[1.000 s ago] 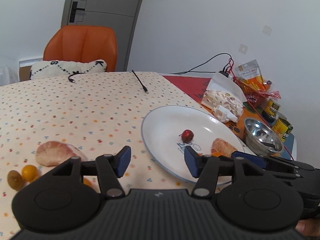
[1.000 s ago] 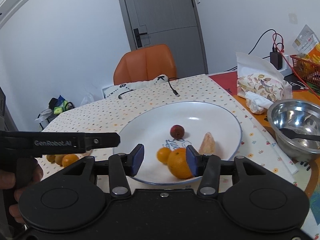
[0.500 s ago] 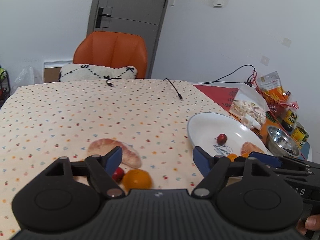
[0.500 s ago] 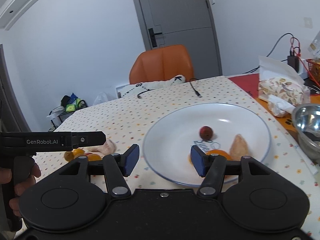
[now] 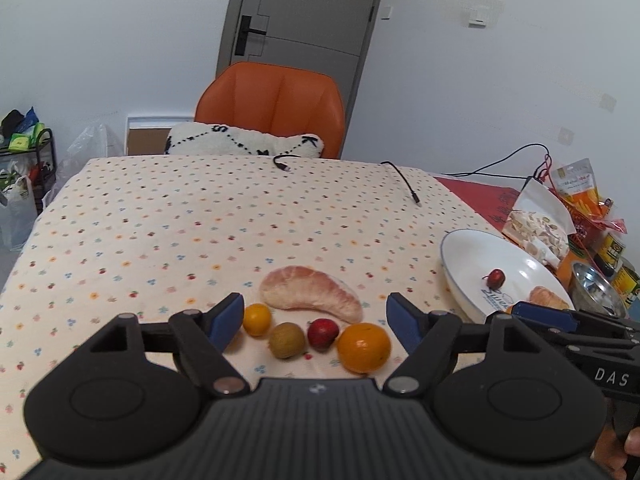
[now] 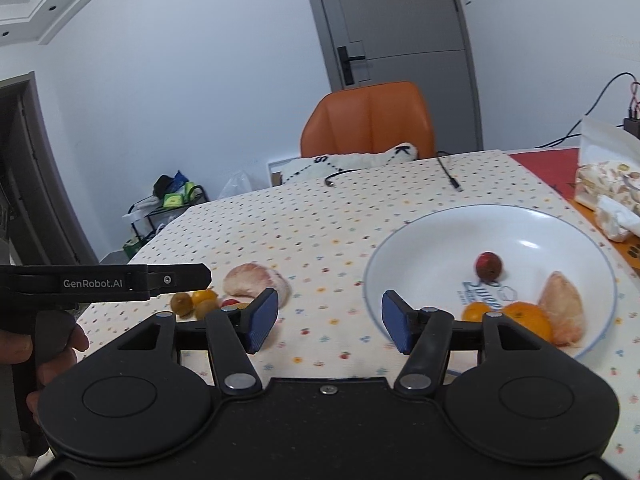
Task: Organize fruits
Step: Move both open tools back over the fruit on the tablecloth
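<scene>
My left gripper [image 5: 316, 318] is open and empty above a row of fruit on the dotted tablecloth: a small yellow citrus [image 5: 257, 319], a kiwi [image 5: 287, 340], a red fruit [image 5: 322, 333] and an orange [image 5: 363, 347], with a pomelo segment [image 5: 310, 293] just behind. My right gripper [image 6: 326, 322] is open and empty, left of the white plate [image 6: 408, 248]. The plate holds a red fruit [image 6: 488, 265], a small citrus [image 6: 475, 312], an orange [image 6: 527, 319] and a pomelo segment [image 6: 562, 306]. The plate also shows in the left wrist view [image 5: 464, 256].
A steel bowl [image 5: 596, 290], cans [image 5: 610, 246] and snack bags [image 5: 536, 224] crowd the table's right edge. Two black cables [image 5: 404, 184] lie at the far side. An orange chair [image 5: 272, 108] with a white cushion [image 5: 244, 140] stands behind the table.
My left gripper has swung left from the plate to over the loose fruit. My right gripper has drawn back and left, off the orange on the plate, its jaws wider.
</scene>
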A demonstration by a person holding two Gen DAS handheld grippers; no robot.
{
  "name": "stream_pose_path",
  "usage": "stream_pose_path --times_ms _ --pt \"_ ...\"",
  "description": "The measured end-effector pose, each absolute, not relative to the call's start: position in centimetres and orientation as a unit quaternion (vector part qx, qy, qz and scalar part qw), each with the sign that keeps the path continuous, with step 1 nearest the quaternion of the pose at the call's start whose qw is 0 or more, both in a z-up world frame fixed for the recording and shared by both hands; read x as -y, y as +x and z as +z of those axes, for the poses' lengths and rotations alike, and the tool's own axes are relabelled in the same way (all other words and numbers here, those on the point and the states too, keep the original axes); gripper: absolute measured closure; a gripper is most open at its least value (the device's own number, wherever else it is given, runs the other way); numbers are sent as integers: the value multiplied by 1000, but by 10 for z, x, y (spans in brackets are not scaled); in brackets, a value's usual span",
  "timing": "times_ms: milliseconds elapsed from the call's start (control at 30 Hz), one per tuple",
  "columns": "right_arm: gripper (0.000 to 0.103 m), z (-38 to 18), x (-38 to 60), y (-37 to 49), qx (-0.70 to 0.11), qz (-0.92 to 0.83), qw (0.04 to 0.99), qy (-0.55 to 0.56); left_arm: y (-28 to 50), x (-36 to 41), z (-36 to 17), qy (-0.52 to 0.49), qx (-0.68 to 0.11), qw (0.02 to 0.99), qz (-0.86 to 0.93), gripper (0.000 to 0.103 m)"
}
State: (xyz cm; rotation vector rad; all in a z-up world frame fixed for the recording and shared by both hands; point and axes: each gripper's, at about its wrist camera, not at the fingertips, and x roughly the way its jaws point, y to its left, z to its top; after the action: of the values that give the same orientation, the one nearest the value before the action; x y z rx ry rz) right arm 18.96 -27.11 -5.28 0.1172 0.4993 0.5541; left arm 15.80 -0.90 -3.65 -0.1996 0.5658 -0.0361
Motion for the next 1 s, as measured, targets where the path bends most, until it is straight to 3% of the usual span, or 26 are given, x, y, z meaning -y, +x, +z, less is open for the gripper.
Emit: stream_pose_path --times_ms 567,1000 --pt "45 -56 241 191 -256 296 919 44 154 -31 -53 -116 -282 952 21 30" --pt "45 -64 219 197 -270 307 912 37 167 -42 -72 -130 -298 946 17 47"
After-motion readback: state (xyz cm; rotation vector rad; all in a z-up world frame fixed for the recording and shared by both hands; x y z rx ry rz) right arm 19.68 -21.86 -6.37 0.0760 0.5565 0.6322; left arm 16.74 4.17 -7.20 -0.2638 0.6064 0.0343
